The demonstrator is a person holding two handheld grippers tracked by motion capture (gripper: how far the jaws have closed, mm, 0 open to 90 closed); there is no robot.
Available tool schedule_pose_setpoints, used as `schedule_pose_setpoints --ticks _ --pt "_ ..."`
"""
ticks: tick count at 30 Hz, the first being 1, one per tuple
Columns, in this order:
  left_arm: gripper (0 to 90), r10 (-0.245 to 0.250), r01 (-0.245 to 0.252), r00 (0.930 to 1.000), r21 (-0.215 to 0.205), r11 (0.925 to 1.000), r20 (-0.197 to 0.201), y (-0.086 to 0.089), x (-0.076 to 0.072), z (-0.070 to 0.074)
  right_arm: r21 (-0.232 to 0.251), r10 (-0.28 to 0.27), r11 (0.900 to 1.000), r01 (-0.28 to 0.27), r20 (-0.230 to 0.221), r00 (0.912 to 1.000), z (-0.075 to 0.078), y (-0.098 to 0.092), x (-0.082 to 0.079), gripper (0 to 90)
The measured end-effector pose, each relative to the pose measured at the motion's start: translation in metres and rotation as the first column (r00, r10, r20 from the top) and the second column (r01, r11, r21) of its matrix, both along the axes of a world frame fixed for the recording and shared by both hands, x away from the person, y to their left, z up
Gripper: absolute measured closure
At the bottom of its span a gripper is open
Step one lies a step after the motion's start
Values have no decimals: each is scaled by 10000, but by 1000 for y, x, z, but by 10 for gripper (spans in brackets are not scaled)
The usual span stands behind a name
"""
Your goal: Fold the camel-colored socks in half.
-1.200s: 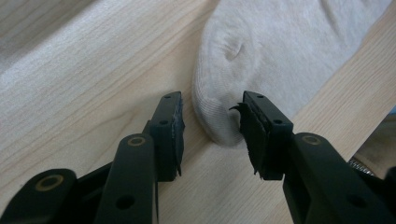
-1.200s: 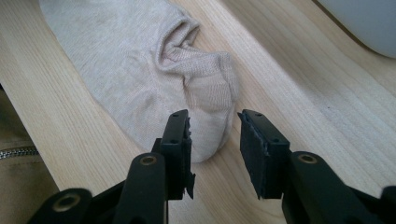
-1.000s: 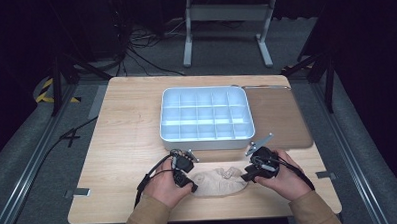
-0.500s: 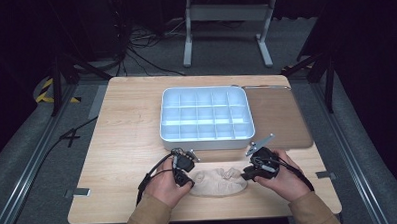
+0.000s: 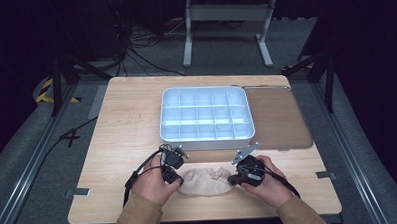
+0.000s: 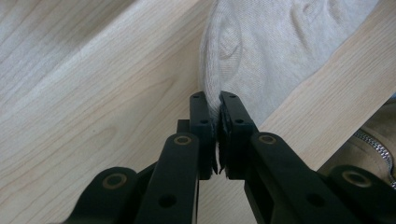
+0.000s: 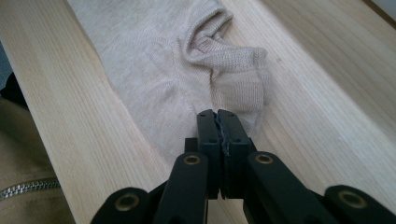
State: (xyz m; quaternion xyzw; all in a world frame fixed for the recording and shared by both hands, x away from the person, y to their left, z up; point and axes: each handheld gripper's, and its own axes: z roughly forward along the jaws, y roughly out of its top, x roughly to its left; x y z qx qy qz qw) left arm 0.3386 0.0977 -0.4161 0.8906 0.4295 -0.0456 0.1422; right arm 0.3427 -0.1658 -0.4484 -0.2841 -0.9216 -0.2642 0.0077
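Observation:
A beige sock (image 5: 205, 181) lies flat and a little rumpled on the wooden table (image 5: 127, 134) near its front edge, between the person's two hands. My left gripper (image 5: 181, 180) is at the sock's left end. Its jaws have just been closing, and in the left gripper view the gripper (image 6: 215, 100) pinches the edge of the sock (image 6: 261, 51). My right gripper (image 5: 233, 180) is at the right end. Its jaws have just closed too: in the right gripper view the gripper (image 7: 217, 115) clamps the sock (image 7: 154, 60) near its ribbed cuff.
A white tray (image 5: 206, 137) divided into several compartments stands just beyond the hands at the table's middle. A brown mat (image 5: 279, 119) lies to its right. A tan sleeve with a zip (image 6: 373, 140) sits at the near table edge.
Both grippers have closed on the sock's two ends. The right hand has slid a little inward along the table, and the left has come up slightly with its end of the sock.

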Motion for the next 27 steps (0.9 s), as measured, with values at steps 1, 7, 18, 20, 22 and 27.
schedule_pose_setpoints --ticks 1,7,18,20,22,27 --pt "853 -7 7 10000 78 10000 13 0 0 0 -52 -65 10000 65 -3 10000 -1 1 0 898" --pt "852 -69 70 9999 34 10000 -122 0 -1 -1 -249 -131 9996 135 160 9998 -3 1 1 898" --pt "847 -203 210 9995 -280 9994 233 -7 -2 6 -208 -86 9997 92 261 9996 -4 1 0 900" --pt "847 -306 317 9993 -489 9983 225 -8 -1 8 -189 -86 9998 91 275 9996 -4 1 0 900" --pt "847 -319 339 9990 -703 9969 300 -8 -1 11 -110 -94 9999 97 272 9996 -5 0 0 900" --pt "847 -493 524 9983 -1040 9932 321 -13 -2 17 -205 44 9998 -37 371 9993 -4 1 -1 900"
